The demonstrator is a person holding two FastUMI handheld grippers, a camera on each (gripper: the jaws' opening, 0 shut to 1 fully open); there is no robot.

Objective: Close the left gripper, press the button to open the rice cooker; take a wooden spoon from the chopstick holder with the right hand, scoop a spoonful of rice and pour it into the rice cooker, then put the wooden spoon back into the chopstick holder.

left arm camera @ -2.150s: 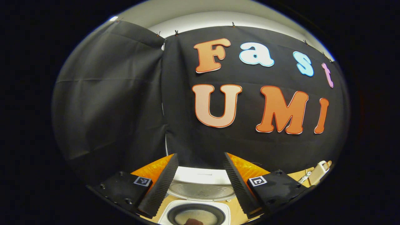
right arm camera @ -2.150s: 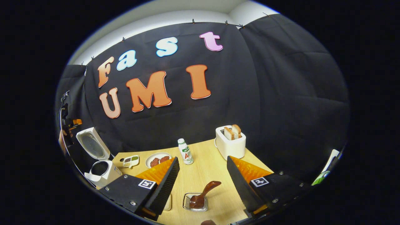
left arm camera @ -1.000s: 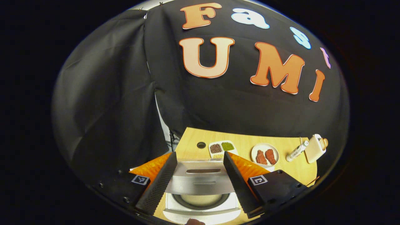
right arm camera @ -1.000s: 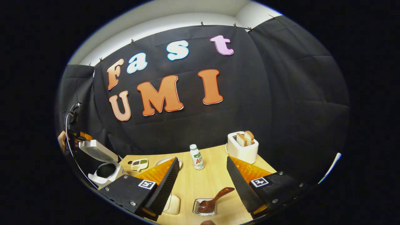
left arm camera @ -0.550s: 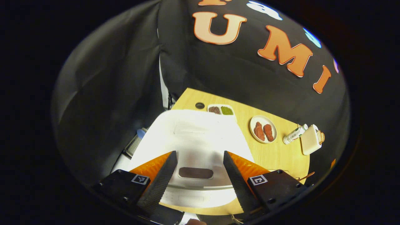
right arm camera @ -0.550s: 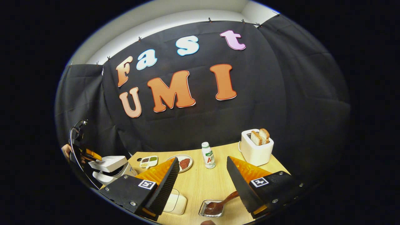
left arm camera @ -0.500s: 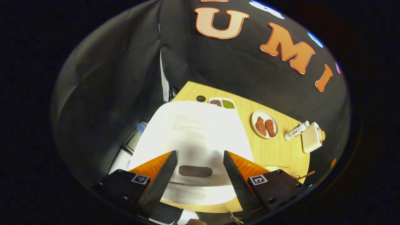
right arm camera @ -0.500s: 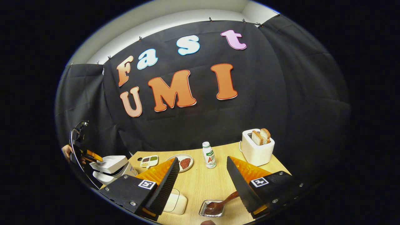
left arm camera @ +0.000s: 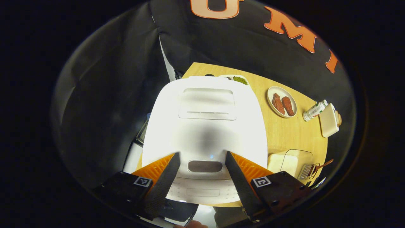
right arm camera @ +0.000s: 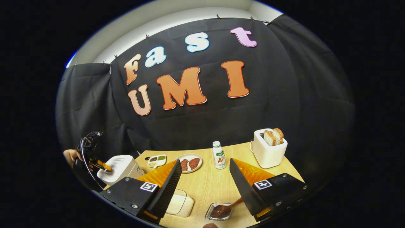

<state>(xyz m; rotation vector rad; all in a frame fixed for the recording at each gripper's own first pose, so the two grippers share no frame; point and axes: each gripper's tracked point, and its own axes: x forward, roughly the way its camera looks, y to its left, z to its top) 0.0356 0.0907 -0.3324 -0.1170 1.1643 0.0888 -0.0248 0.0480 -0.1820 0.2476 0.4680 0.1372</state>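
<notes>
One rice cooker (left arm camera: 204,126), lid down, is counted on the tabletop (right arm camera: 205,186), along with one toaster (right arm camera: 269,152) in which two slices of bread (right arm camera: 273,136) are seen. One bottle (right arm camera: 218,155), one round plate (right arm camera: 189,163) with two reddish pieces, and one divided dish (right arm camera: 157,160) are also counted. One wooden spoon (right arm camera: 226,209) is seen in one chopstick holder (right arm camera: 218,212), and one pale lidded box (right arm camera: 180,204) beside it.

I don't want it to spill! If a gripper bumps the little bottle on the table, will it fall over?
Probably fairly easily. The bottle stands upright, tall and narrow on a small base, so a push near its cap would likely tip it. Its round body would probably then roll across the smooth wooden table. It looks capped, so spilling seems unlikely.
</notes>
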